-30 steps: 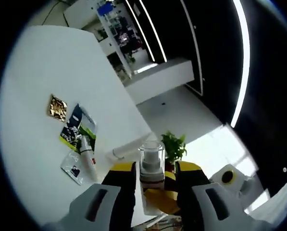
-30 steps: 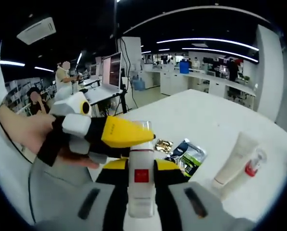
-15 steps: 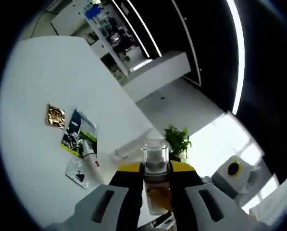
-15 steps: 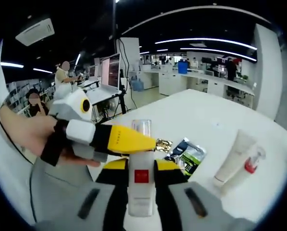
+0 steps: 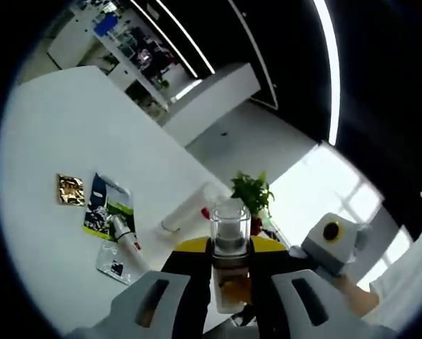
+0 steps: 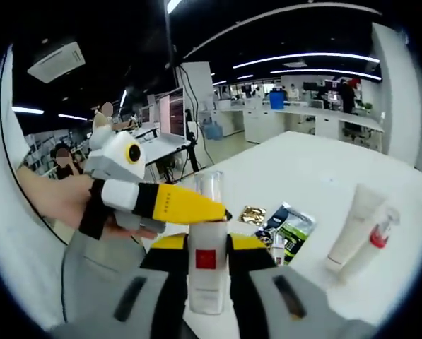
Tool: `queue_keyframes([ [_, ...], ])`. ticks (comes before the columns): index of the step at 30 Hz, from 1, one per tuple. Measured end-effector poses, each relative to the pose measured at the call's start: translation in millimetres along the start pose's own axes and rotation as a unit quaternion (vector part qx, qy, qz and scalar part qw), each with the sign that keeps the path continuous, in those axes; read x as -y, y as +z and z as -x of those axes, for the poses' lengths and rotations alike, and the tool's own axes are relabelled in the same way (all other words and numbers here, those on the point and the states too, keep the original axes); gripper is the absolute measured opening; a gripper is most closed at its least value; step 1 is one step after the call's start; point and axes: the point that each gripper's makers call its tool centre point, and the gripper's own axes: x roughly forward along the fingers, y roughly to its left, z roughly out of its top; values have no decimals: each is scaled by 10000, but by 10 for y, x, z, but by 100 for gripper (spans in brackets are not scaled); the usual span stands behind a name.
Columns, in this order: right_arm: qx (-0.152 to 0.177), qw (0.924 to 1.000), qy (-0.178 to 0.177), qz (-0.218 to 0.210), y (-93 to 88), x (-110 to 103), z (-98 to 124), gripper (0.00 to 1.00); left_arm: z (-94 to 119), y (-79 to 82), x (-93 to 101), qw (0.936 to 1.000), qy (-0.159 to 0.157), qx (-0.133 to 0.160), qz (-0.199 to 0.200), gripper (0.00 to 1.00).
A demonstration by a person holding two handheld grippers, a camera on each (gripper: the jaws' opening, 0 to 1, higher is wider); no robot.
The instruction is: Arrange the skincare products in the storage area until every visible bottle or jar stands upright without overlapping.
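Gold foil sachet (image 5: 71, 190): small square packet lying flat on the white table (image 5: 48, 127), far left in the left gripper view; also in the right gripper view (image 6: 253, 215), just left of the printed pouch.
Printed pouch (image 5: 107, 205): dark blue and green flat packet lying on the table, just right of the gold sachet.
Small tube (image 5: 124, 236): white with a red mark, lying on its side, touching the pouch's near end.
Clear sachet (image 5: 114, 263): flat see-through packet with a dark label, lying beside the small tube's near end.
Left claw (image 5: 230, 265): black and yellow jaws pinching the clear cap (image 5: 230, 226) of the bottle.
Right claw (image 6: 208, 272): yellow and black jaws pinching a tall white bottle with a red square label (image 6: 208, 268), held upright above the near table edge.
Large white tube (image 6: 354, 226): lying on the table at the right, well apart from the bottle.
Clear tube with red cap (image 6: 372, 244): lying just beside the white tube.
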Motion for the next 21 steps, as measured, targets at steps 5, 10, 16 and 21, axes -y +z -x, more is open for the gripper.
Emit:
queue_keyframes([
  [5,-98,9995,287,61,29,-47,25,22,8,15,93,9997,-179,-68,-181,16],
  [10,-212,9982,546,113,11,-70,40,23,6,7,165,9978,-322,-250,-527,16],
  [16,-287,9969,727,50,-30,-84,52,23,-18,-28,216,9939,-438,-469,-892,16],
  [21,-317,9941,1029,-120,-81,-110,80,24,-24,-67,242,9923,-603,-592,-901,16],
])
